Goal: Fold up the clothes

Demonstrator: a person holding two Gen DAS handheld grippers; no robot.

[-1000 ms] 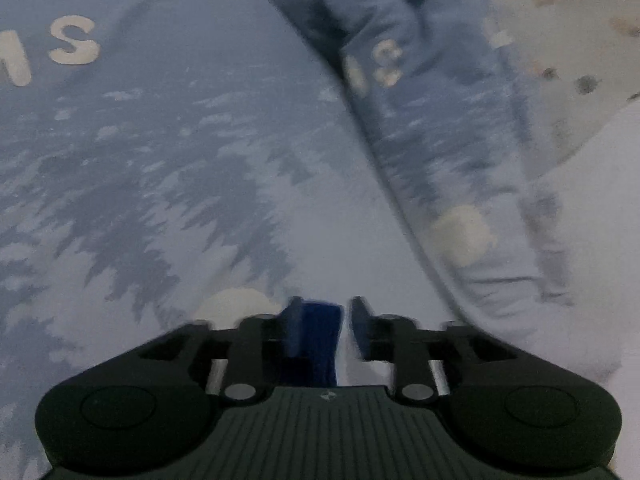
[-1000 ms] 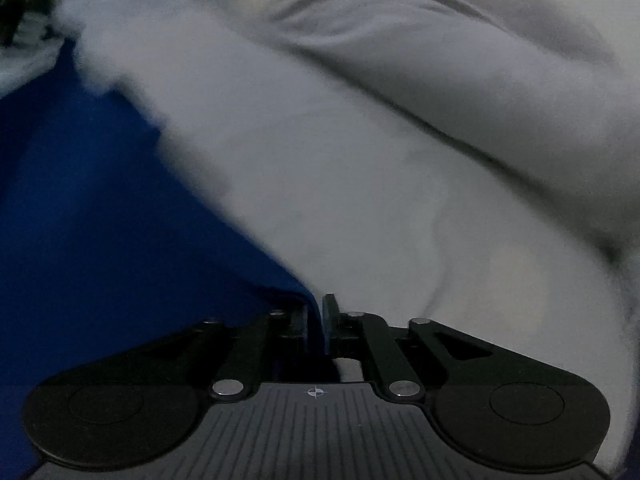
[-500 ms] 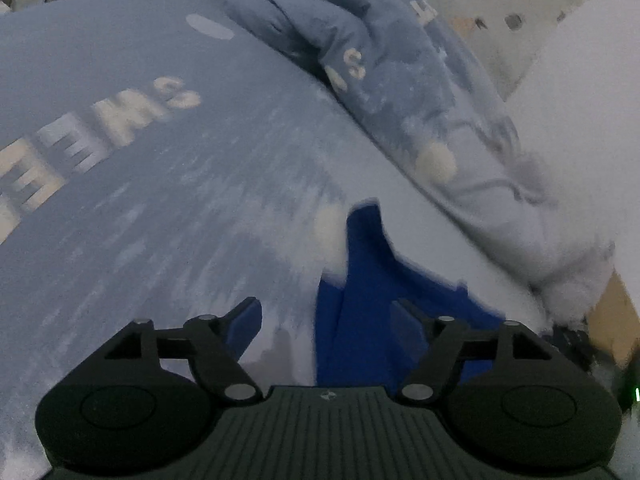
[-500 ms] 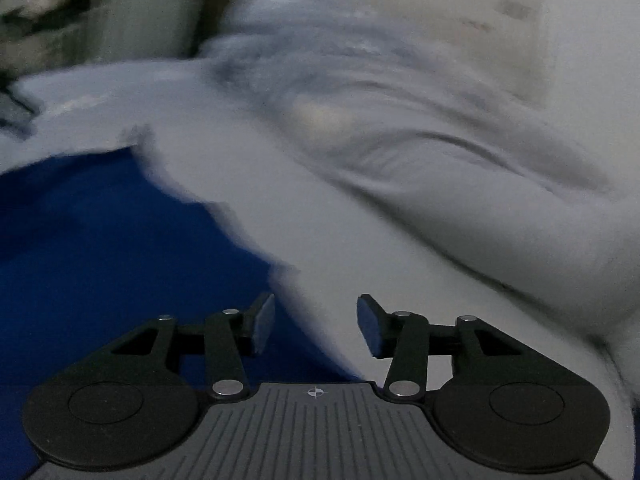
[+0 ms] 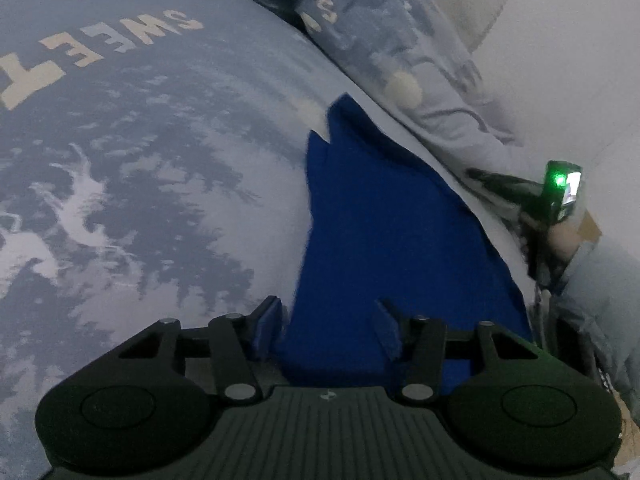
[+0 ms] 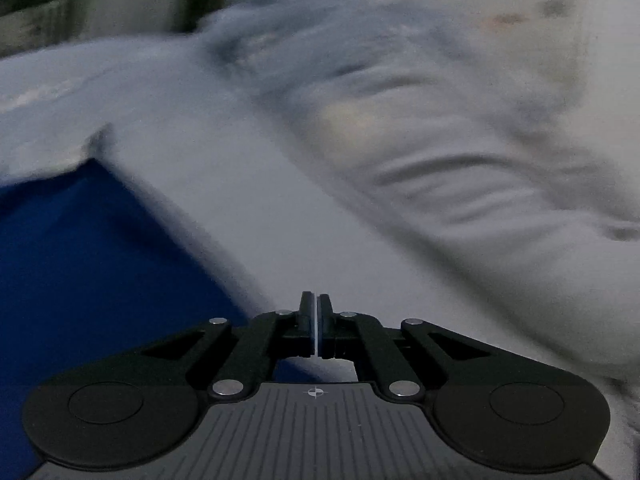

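A royal blue garment [image 5: 384, 232] lies flat on a pale blue bedsheet [image 5: 132, 168] printed with trees and the word SWEET. In the left wrist view my left gripper [image 5: 328, 320] is open, its jaws apart just above the garment's near edge and holding nothing. In the right wrist view the garment [image 6: 88, 264] fills the lower left. My right gripper [image 6: 316, 316] is shut with nothing between its pads, above the sheet beside the garment's edge. The right wrist view is blurred.
A rumpled blue quilt [image 5: 400, 40] with pale dots lies past the garment. A white pillow or duvet [image 5: 560, 64] sits at right. The other gripper's green-lit device [image 5: 562, 186] shows at the right. A bunched pale quilt [image 6: 460, 168] fills the right wrist view.
Both grippers let go of the blue garment and drew back. The left one opened and stays open. The right one opened half a second ago and has closed again, empty.
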